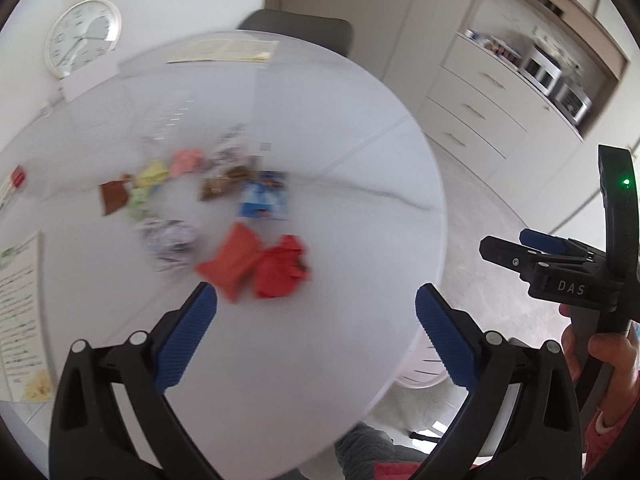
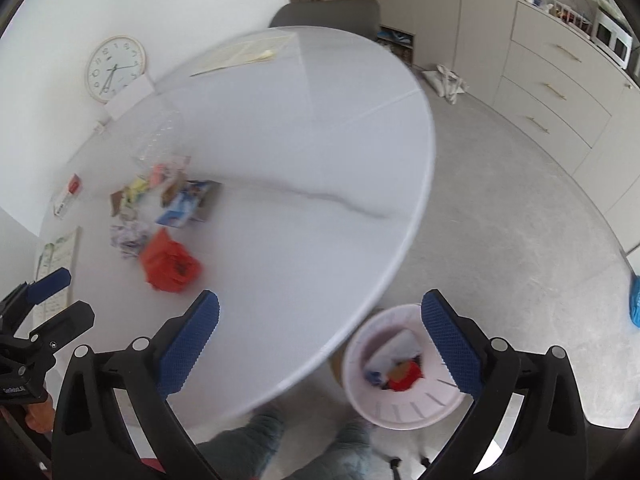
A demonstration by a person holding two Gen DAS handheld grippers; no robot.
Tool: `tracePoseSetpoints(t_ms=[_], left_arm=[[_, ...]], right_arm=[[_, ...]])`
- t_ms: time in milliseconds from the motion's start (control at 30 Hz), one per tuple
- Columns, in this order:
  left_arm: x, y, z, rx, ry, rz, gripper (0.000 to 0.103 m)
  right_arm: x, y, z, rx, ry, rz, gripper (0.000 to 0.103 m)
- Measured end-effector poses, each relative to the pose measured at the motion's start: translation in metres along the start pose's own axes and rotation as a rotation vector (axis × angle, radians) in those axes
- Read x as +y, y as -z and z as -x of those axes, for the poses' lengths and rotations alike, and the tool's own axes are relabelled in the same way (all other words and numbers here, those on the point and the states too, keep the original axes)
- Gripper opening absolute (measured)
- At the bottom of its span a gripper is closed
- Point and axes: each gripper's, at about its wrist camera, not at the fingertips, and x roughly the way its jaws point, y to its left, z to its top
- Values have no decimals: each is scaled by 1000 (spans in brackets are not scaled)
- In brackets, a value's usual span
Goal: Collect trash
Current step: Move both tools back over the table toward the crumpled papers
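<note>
1. Left gripper (image 1: 316, 312): blue-padded fingers (image 1: 188, 336) spread wide, released, nothing between them and nothing touching the pads.
2. Right gripper (image 2: 320, 316): fingers (image 2: 190, 344) likewise wide apart and empty. Its right finger (image 2: 452, 344) overlaps the rim of the bin in the right wrist view; contact cannot be judged.
3. Trash, nearest item: crumpled red wrapper (image 1: 282, 266), lying on the white worktop (image 1: 340, 140) just ahead of the left fingers, clear of both pads. An orange-red folded piece (image 1: 234, 258) touches its left side.
4. Trash, further out: a crumpled white-and-grey printed wad (image 1: 170, 240), a blue printed packet (image 1: 264, 196), a brown speckled wrapper (image 1: 218, 184), a brown scrap (image 1: 114, 196), and yellow (image 1: 152, 172), pink (image 1: 186, 160) and pale green (image 1: 138, 200) crumpled bits. All sit in a loose cluster at mid-worktop; motion blur hides detail.
5. From the right wrist view the same cluster lies well left of and beyond the right fingers; the red wrapper (image 2: 170, 264) is the closest piece.
6. Pale pink bin (image 2: 400, 408) stands on the floor beside the worktop edge, under the right fingers. Inside: red, white and blue pieces.
7. A hand (image 1: 600, 354) grips the right gripper's handle at the frame's right edge.
</note>
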Motion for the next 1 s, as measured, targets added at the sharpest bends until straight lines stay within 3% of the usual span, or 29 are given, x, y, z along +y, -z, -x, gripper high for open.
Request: tracePoseSetpoints(t_ms=[233,433,667,1000], left_arm=[[90,0,20,-25,-35,53,95],[135,0,25,-29,-42,49,95],[160,-2,25,-30,-23,45,95],[166,-2,19,-20,-12,22,95]], right_arm=[[91,-13,-18,-13,-30,13,100],[145,-24,-32,-1,-37,44,100],[177,-25,-40,4,-20,87,100],[187,-26,-44,9,-14,86,100]])
